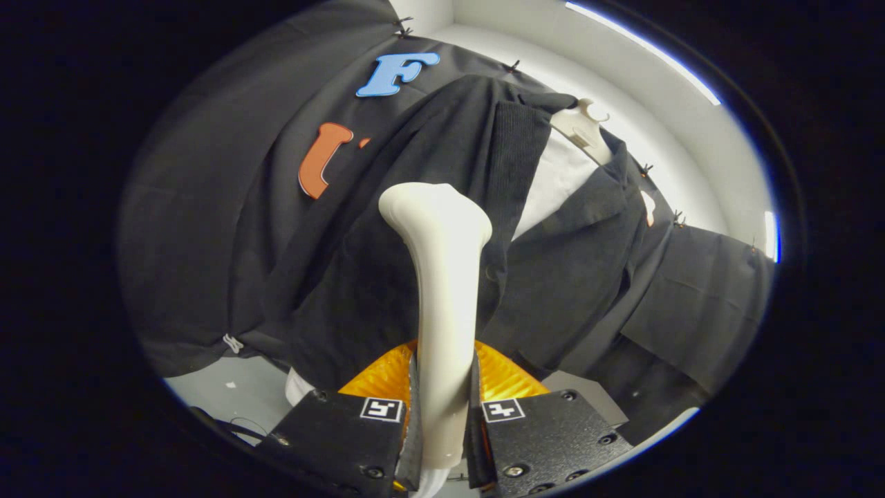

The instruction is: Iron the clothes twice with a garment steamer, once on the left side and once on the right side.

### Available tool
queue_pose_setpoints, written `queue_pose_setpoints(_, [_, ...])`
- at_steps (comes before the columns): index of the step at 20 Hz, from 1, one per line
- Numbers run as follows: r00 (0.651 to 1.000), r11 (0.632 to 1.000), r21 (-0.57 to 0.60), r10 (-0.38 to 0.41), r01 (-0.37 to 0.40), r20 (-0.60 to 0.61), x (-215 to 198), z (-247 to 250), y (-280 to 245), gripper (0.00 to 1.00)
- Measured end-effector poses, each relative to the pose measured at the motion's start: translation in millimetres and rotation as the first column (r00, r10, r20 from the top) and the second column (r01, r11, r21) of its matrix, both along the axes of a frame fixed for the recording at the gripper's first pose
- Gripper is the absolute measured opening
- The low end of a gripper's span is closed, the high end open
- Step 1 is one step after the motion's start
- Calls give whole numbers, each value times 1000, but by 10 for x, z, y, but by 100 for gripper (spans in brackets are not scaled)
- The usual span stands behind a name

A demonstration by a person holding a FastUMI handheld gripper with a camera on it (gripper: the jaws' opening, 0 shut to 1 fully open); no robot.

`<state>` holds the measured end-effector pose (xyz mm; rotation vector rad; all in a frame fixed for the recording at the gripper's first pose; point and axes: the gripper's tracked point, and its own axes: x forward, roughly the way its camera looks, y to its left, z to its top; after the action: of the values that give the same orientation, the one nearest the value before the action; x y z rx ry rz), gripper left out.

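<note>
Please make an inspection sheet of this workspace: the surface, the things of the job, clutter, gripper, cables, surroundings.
Surface: pale floor below the garment.
Job's things: dark jacket on a white hanger, over a white inner layer; cream garment steamer, its head against the jacket front.
Clutter: nothing seen.
Gripper: gripper shut on the steamer's handle, both fingers pressing on it.
Cables: thin dark cable on the floor.
Surroundings: black cloth wall, white booth wall, light strip.
</note>
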<state>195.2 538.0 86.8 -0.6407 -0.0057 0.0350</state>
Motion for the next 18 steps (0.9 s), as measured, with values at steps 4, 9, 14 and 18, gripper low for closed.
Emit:
queue_pose_setpoints(4, [999,1000,0,-11,11,-33,-9,-268,-72,28])
queue_pose_setpoints(9, [996,1000,-17,-23,22,-87,-23,-583,-147,28])
queue_pose_setpoints(14, [991,999,-42,-34,29,-130,-49,-962,-230,28])
queue_pose_setpoints(18, [986,997,-68,-47,37,-158,15,-1200,-272,28])
